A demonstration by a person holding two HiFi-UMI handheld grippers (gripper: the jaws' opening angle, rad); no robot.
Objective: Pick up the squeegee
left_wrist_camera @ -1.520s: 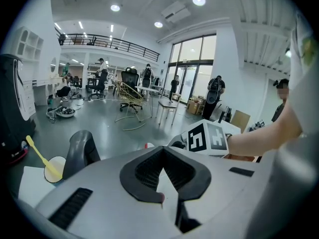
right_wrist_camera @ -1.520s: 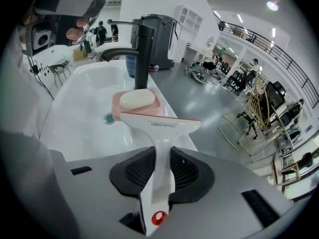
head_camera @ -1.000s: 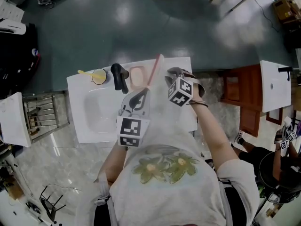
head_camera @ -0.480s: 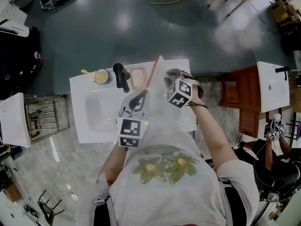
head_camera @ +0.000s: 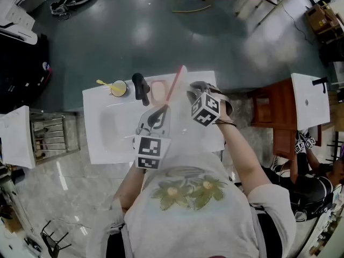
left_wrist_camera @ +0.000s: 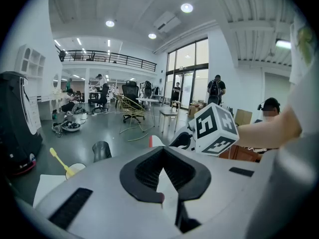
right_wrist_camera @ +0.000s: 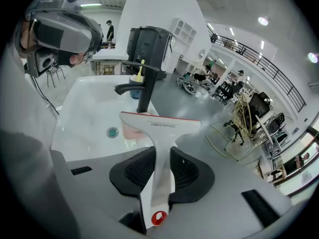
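Observation:
The squeegee (right_wrist_camera: 159, 128) is white, with a red-edged blade and a red ring at the handle's end. My right gripper (right_wrist_camera: 160, 156) is shut on its handle, and the blade is held up over the white sink (right_wrist_camera: 94, 113). From the head view the squeegee (head_camera: 173, 85) slants up from the right gripper (head_camera: 194, 87) above the sink's back rim. My left gripper (head_camera: 161, 110) hovers just left of it over the basin. In its own view the left gripper (left_wrist_camera: 163, 151) has its pads together at the tips with nothing between them.
A black faucet (head_camera: 141, 87) stands at the sink's back, with a cup holding a yellow brush (head_camera: 117, 87) to its left and a pink dish (head_camera: 157, 90) to its right. Also around are a wire rack (head_camera: 45, 136), a wooden cabinet (head_camera: 274, 112) and a person (head_camera: 312, 187).
Both grippers keep nearly the same pose, and the right one still holds the squeegee. The head camera has drifted slightly. A person at the right edge has moved.

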